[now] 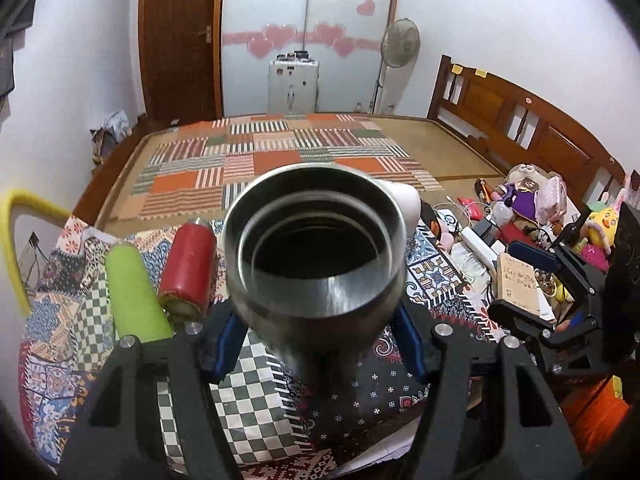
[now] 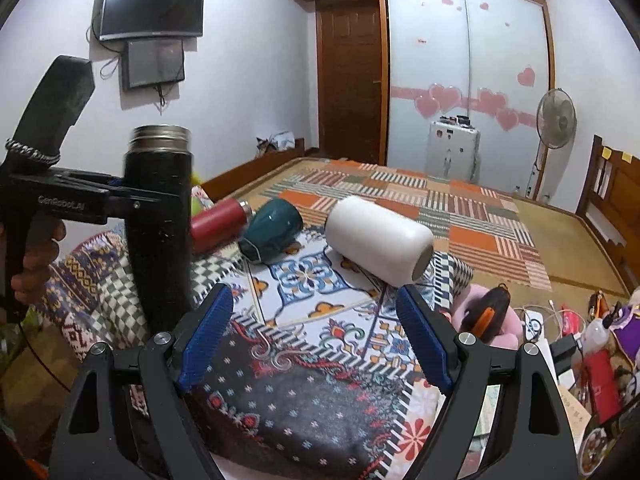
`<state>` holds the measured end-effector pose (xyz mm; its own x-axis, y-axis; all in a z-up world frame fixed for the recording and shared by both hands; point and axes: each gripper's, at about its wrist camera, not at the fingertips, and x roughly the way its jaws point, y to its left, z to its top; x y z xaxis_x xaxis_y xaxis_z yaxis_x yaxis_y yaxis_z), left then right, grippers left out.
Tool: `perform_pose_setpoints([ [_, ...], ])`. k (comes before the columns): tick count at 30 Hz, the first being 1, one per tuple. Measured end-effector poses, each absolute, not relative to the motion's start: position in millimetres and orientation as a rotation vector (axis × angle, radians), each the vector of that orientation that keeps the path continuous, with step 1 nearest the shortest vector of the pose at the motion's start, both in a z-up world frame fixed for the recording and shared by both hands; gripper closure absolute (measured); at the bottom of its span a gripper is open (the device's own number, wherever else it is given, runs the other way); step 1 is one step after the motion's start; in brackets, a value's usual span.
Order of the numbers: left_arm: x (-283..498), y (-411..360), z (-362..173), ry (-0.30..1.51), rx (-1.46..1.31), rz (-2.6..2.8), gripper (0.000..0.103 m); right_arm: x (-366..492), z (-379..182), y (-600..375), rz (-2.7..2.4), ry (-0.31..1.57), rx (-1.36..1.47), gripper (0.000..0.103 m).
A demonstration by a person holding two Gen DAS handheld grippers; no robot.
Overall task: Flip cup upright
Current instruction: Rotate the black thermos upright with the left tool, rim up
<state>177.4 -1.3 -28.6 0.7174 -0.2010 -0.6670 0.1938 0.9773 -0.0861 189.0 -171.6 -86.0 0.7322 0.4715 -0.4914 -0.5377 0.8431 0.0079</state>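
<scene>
My left gripper (image 1: 318, 336) is shut on a black steel cup (image 1: 316, 248). In the left wrist view its open mouth faces the camera. In the right wrist view the black cup (image 2: 160, 224) stands upright in the left gripper (image 2: 160, 200), mouth up, its base close to the patterned cloth (image 2: 304, 360). My right gripper (image 2: 316, 340) is open and empty over the cloth. A white cup (image 2: 378, 240), a teal cup (image 2: 274, 228) and a red cup (image 2: 218, 224) lie on their sides beyond it.
A green cup (image 1: 136, 292) lies beside the red cup (image 1: 188, 268) at the left. Toys, a box (image 1: 516, 284) and cables clutter the right. A bed with a striped mat (image 1: 280, 160) lies behind. The right gripper's body (image 1: 580, 320) is at the right.
</scene>
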Motion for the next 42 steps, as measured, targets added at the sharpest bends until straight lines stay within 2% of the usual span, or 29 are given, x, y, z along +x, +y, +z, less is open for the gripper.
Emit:
perform_pose_setpoints([
  [7, 190.0, -7.8, -19.9, 0.669, 0.026, -0.203, 0.039, 187.9, -78.8, -166.5, 0.557, 0.451, -0.115, 0.017],
  [31, 199.2, -18.8, -44.0, 0.69, 0.035, -0.203, 0.039, 186.1, -79.0, -162.8, 0.59, 0.439, -0.078, 0.014],
  [38, 186.5, -12.2, -44.0, 0.678, 0.012, -0.188, 0.024, 180.0, -70.4, -163.9, 0.594, 0.42, -0.069, 0.014],
  [42, 165.0, -10.5, -34.4, 0.635, 0.027, -0.181, 0.024, 170.6, -61.2, -164.0, 0.584, 0.393, -0.064, 0.014],
])
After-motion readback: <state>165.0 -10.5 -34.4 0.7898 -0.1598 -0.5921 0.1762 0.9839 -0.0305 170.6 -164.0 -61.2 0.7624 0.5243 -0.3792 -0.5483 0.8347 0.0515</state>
